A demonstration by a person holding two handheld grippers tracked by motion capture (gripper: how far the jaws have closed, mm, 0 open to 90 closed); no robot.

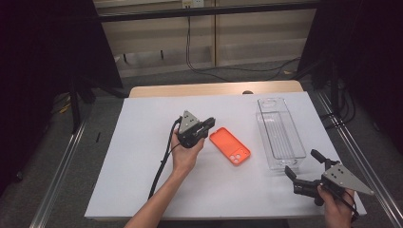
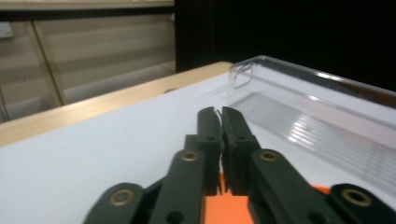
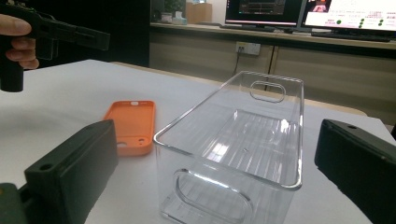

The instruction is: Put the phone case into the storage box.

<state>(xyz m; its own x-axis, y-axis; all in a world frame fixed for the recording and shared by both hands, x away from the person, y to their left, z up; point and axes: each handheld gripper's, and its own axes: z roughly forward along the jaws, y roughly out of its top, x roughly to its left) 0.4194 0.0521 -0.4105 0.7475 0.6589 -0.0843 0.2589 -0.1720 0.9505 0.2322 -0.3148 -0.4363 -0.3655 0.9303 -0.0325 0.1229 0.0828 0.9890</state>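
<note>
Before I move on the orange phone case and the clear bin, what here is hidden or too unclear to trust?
- Phone case, left gripper view: mostly covered by the left gripper, its shut jaws in front, and cut by the bottom edge.
- Bin, left gripper view: right end cut off by the frame edge.
- Right gripper, right gripper view: both open jaws cut by the frame edges.
- Bin floor: glare blurs any small contents.

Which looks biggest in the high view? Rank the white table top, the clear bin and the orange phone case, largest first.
1. White table top, by far the largest.
2. Clear bin, long and narrow.
3. Orange phone case, smallest, lying flat beside the left hand-held gripper.
</note>
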